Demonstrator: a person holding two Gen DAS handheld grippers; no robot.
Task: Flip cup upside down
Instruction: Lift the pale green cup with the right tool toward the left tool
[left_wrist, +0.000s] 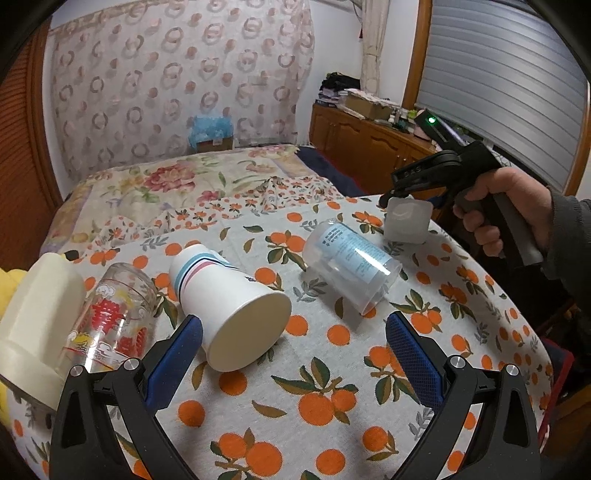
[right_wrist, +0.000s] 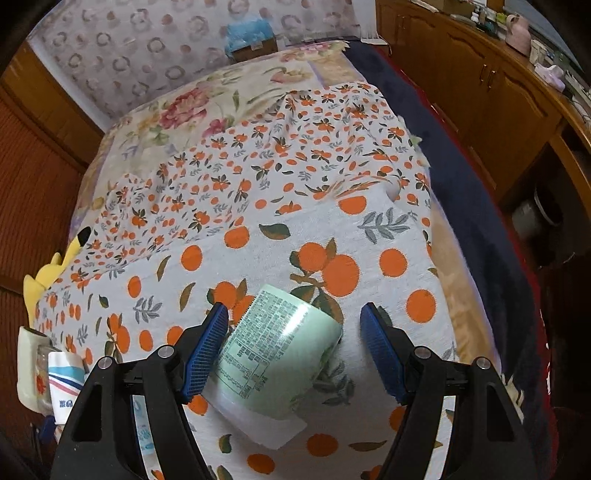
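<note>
Flip not started, by the look of it: no cup stands inverted.

Right hand-held gripper (right_wrist: 293, 347), jaws apart, straddles a pale green cup (right_wrist: 275, 350) with a printed label; it lies on its side near the worktop's right edge, square pale rim toward the camera, ungrasped.

Left hand-held gripper (left_wrist: 293, 341), jaws apart, holds nothing. Just ahead, also toppled: a striped white paper cup (left_wrist: 229, 306), matte, and a clear plastic cup (left_wrist: 351, 267), glossy.

Orange-print tablecloth (left_wrist: 332, 406), soft weave.

Pale green, translucent square-rimmed cup (right_wrist: 277, 354) with a printed label, lying on its side on the orange-patterned cloth, far right.
</note>
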